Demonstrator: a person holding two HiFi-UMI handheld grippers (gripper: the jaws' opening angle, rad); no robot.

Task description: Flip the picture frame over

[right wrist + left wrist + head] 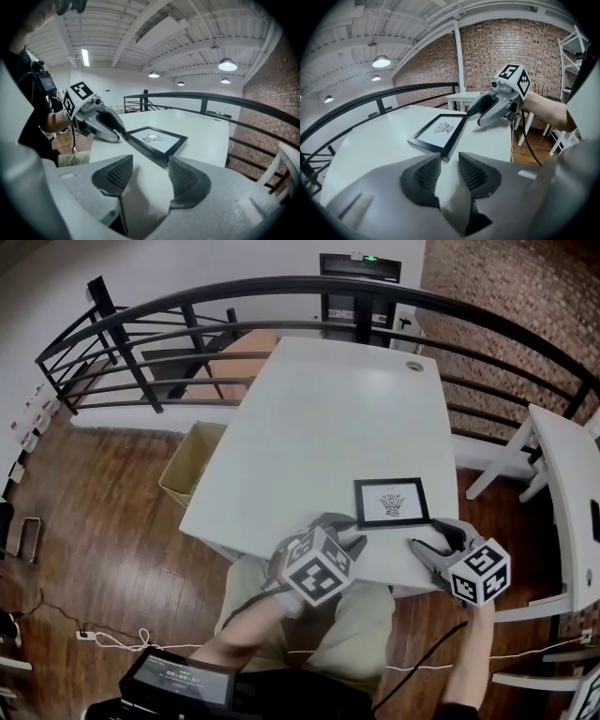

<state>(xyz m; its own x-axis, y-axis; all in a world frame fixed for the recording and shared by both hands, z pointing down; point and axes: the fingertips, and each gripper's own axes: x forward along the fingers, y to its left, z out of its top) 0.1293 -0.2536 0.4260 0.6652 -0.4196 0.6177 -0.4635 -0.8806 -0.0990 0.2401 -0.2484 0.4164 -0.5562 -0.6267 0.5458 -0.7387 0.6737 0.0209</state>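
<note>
The picture frame [392, 502] lies flat on the white tabletop [319, 418], close to the edge nearest the person, with its printed face up. The drawing under the glass shows plainly in both gripper views [438, 132] [157, 139]. No edge of it is lifted.

The left tongs [349, 529] sit just beside the frame's near left corner. In the left gripper view their 2 dark ribbed pads [423, 174] stand apart, with only bare tabletop between them, so they hold nothing. Seen from the right gripper view, the tip of the left tongs [123, 132] comes up against the frame's edge; whether it actually touches I cannot tell.

The right tongs [427, 538] are near the frame's near right corner, a little apart from it in the head view. Their own view shows the jaws wide, with a clear gap and nothing in it [150, 180]. From the left gripper view their tip [474, 112] points at the frame's far corner.

As I judge it, the flip is not yet done: the frame rests face up, and neither pair of tongs grips it. The approach seems complete, with 1 tool on each side. What remains is to catch an edge or corner, raise it off the tabletop, tip the frame past upright and lay it down on its face.
</note>
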